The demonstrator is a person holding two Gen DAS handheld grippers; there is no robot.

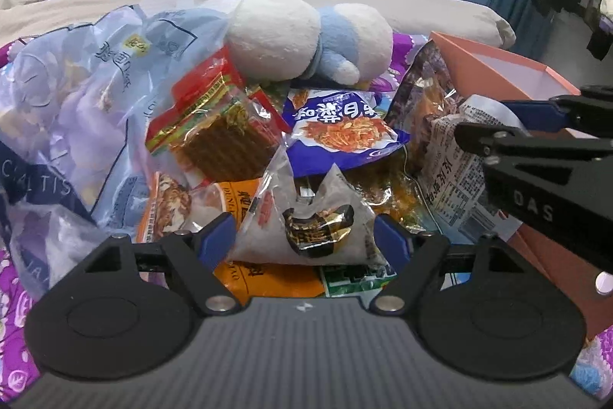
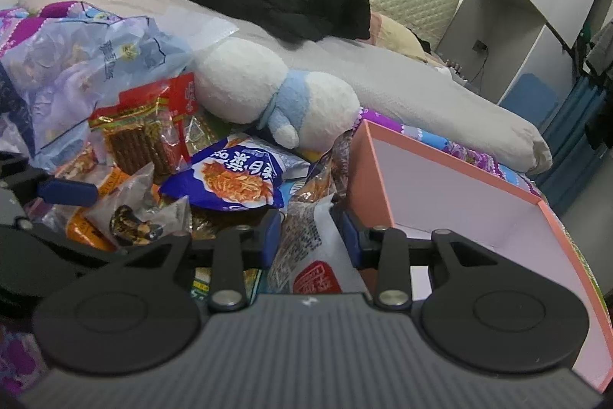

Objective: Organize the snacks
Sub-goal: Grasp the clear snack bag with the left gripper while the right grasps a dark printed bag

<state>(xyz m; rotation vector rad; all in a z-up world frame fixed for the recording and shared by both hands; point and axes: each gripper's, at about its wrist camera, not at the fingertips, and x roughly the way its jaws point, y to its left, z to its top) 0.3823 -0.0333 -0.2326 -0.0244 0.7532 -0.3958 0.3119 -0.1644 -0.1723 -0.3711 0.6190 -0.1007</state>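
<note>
We see left hand-held gripper (image 1: 304,236) wide around grey snack packet (image 1: 306,221); right hand-held gripper (image 2: 306,236) clamping printed white packet (image 2: 306,248), pink box (image 2: 479,186) beside.

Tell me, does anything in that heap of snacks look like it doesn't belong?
Yes: a white and blue plush toy lies on the far edge of the snack packets, touching them. It is the one thing there that isn't food. The pink box beside the pile shows nothing inside in the part visible.
</note>
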